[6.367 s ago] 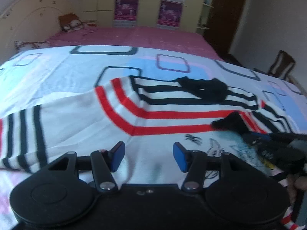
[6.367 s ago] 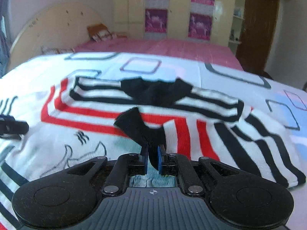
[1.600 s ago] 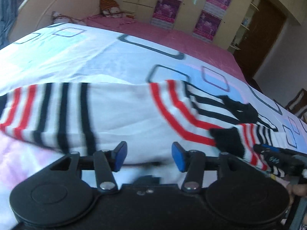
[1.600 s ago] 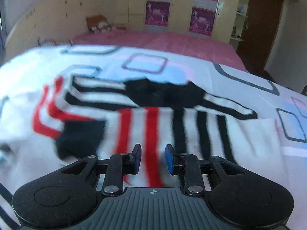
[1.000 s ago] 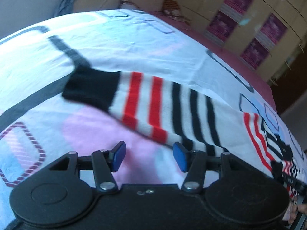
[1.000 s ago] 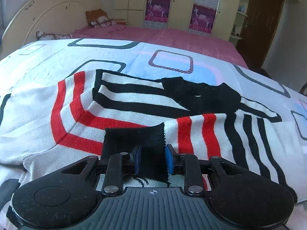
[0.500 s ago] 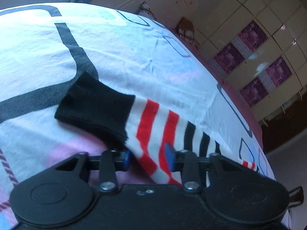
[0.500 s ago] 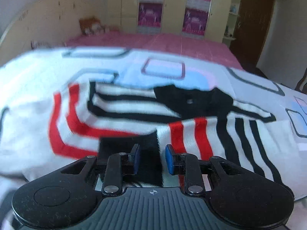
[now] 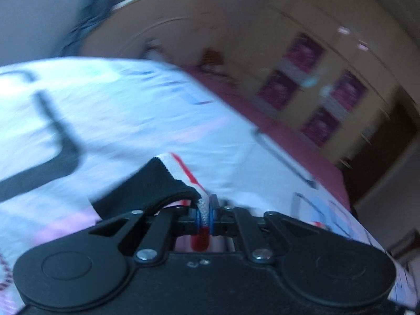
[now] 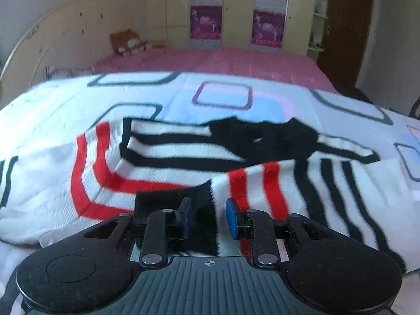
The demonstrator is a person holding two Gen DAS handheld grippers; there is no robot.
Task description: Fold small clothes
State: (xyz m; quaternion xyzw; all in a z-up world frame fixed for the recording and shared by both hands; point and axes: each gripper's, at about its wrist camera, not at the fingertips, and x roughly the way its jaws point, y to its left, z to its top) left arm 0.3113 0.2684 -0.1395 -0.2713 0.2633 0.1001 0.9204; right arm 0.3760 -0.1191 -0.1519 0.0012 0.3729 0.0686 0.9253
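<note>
The left gripper's [image 9: 206, 218] fingers, apart a second ago, are now clamped on the striped knit sweater's black-cuffed sleeve [image 9: 157, 183]. The right gripper's [image 10: 207, 218] fingers are held apart over the other cuff [image 10: 173, 199], already laid on the sweater; folding the second sleeve inward seems next.

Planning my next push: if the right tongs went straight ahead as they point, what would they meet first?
Likely the black knit cuff of the folded sleeve on the striped white sweater, lying just ahead of the open right tongs; depth is unclear.

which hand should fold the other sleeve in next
Left. The left gripper is shut on that sleeve beside its black cuff. The right gripper is open over the already folded sleeve.
</note>
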